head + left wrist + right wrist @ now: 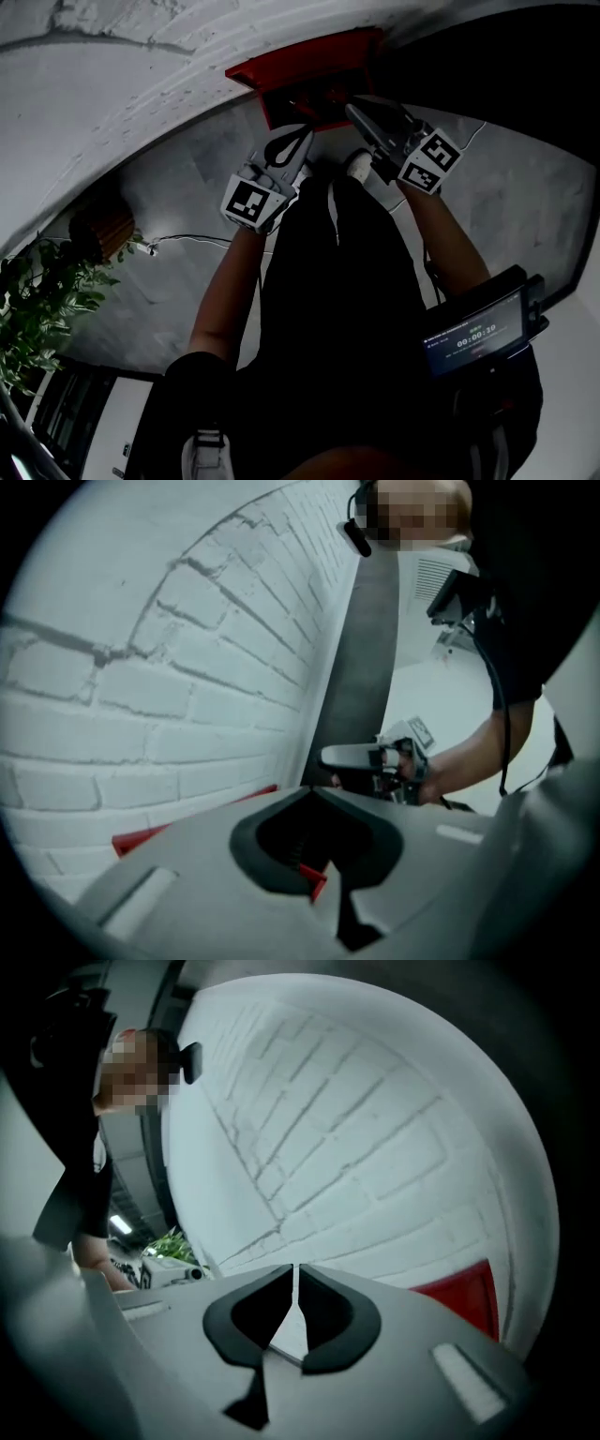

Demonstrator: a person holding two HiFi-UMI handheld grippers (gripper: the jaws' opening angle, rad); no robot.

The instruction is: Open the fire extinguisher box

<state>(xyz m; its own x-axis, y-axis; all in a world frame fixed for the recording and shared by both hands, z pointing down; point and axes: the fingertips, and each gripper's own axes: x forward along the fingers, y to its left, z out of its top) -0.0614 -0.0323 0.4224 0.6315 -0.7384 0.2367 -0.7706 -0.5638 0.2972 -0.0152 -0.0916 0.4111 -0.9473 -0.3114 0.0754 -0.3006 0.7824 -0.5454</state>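
The red fire extinguisher box (309, 75) stands low against the white brick wall (131, 56). In the head view both grippers reach toward it. My left gripper (302, 142) sits just below the box's front, and my right gripper (354, 111) is at its right end. The left gripper (311, 789) has its jaw tips together; a small red bit (314, 881) shows in the hollow behind them, and I cannot make out what it is. Only a hairline slit parts the jaws of the right gripper (295, 1267), with nothing between them. A red edge of the box (461, 1299) lies to their right.
A potted plant (42, 300) stands at the left, with a brown round object (101, 230) behind it. A thin cable (197, 241) runs across the grey floor. A device with a lit screen (476, 339) hangs at the person's right side. A dark vertical strip (361, 667) borders the brick wall.
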